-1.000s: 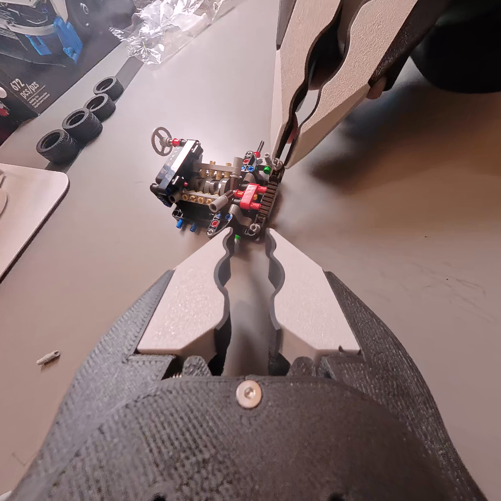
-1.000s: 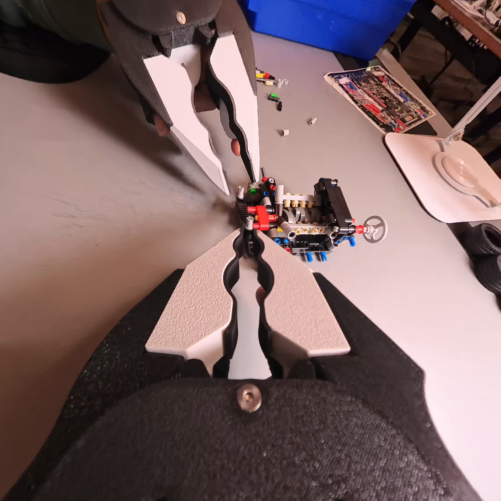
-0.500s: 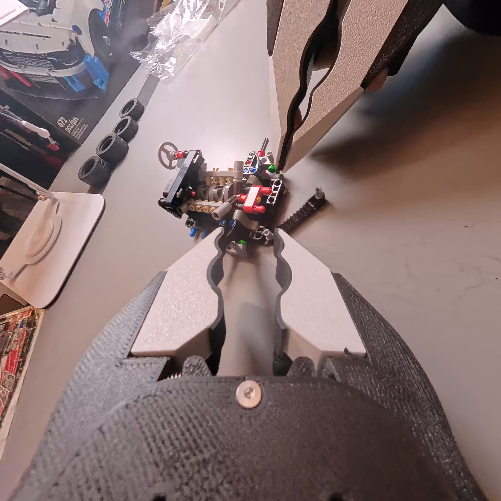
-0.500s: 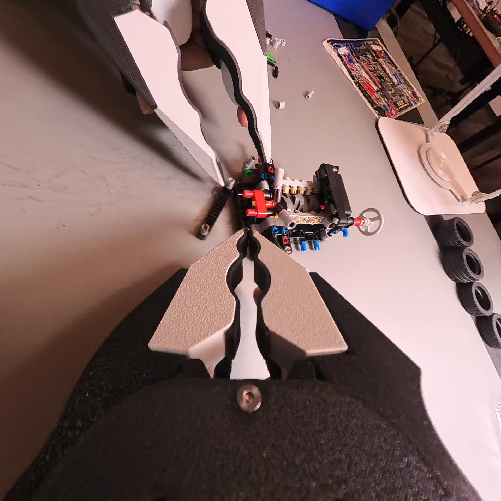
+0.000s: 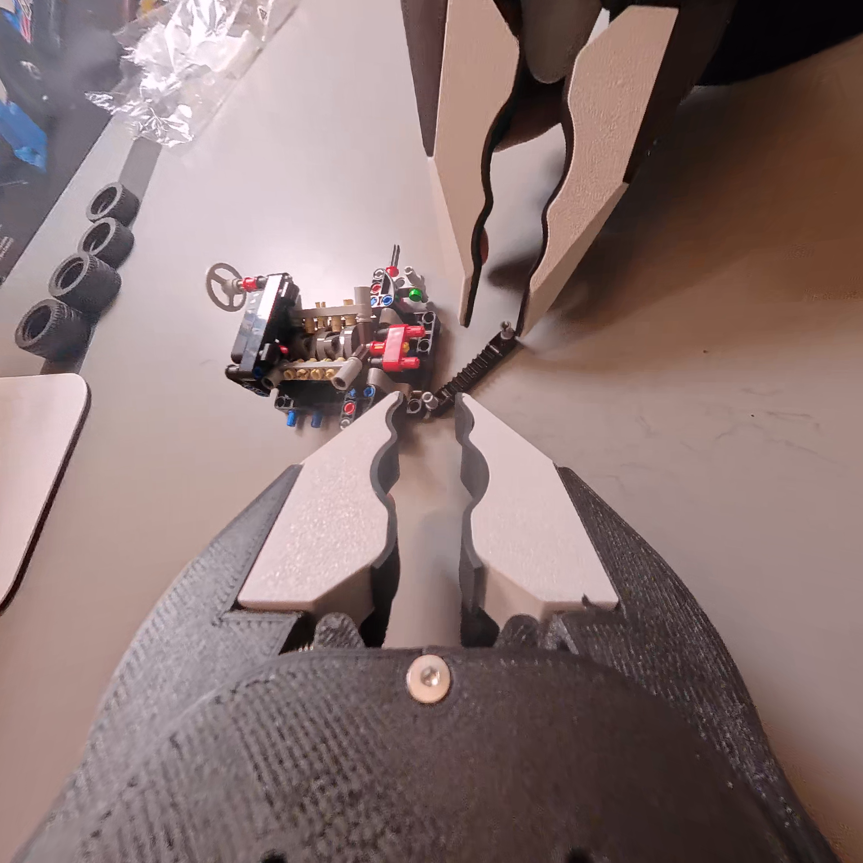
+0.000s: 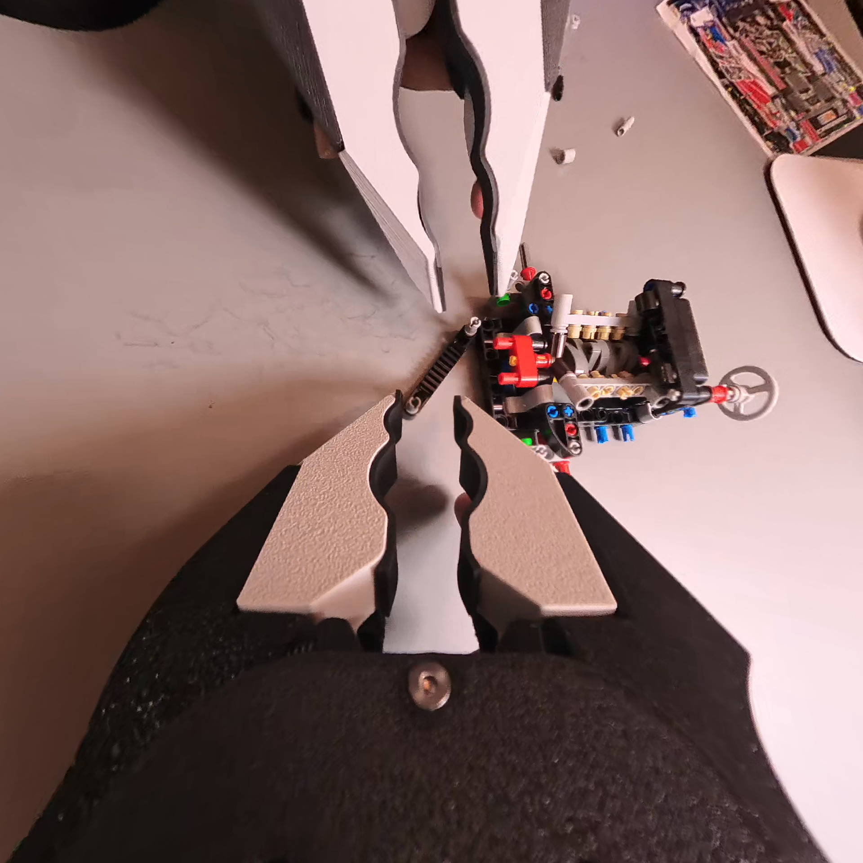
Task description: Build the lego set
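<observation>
Grey table [image 5: 700,467]: both grippers [image 5: 427,404] [image 6: 425,404] parted, empty, flanking toothed rack [image 5: 471,373].

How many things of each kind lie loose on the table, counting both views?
Black tyres: 4
Black gear rack: 1
Lego assembly: 1
Small grey loose pieces: 2
Instruction booklet: 1
Clear plastic bag: 1
Total: 10

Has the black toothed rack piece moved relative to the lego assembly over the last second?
Yes. The rack was against the assembly's end; it now lies loose on the table, angled away beside it, between both open grippers.
</observation>
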### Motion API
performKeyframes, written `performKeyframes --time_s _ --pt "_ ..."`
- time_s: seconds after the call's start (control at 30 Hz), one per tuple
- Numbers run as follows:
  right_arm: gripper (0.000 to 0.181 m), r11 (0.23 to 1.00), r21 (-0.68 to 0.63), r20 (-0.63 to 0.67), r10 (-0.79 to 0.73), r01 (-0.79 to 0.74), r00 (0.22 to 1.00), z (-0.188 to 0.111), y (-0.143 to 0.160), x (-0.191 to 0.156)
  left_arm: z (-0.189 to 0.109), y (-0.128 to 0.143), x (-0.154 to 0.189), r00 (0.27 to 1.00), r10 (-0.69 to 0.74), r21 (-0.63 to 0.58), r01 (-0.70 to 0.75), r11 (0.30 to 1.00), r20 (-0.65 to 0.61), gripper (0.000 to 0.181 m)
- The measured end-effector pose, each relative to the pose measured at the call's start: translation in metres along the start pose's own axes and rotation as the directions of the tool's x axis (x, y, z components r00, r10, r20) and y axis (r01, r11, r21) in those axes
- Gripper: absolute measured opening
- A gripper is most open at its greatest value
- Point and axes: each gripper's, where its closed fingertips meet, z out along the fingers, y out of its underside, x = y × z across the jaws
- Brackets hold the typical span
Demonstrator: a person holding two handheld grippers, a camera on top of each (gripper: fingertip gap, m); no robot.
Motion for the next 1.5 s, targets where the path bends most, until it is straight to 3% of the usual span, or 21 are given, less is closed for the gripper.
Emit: performKeyframes --time_s 0.27,0.5,0.93,1.5 --pt "0.007 1.000 -0.012 -0.014 0.003 -0.003 1.000 0.003 0.005 0.004 0.006 0.004 0.007 0.995 -0.024 -0.010 0.023 1.000 -0.092 0.006" --pt "0.006 1.000 -0.008 -0.017 -0.004 0.003 1.000 0.002 0.006 0.005 0.005 0.008 0.009 0.994 -0.036 -0.029 0.033 0.999 -0.105 0.011" --pt "0.004 0.999 0.051 -0.106 0.016 -0.011 0.994 -0.008 -0.003 0.025 0.004 -0.003 -0.003 0.999 -0.036 -0.007 0.036 0.999 -0.023 0.004" --pt "0.006 1.000 0.011 -0.185 -0.019 0.021 0.983 -0.002 0.001 0.034 0.010 0.000 -0.012 0.998 -0.054 -0.024 0.055 0.998 0.034 0.005"
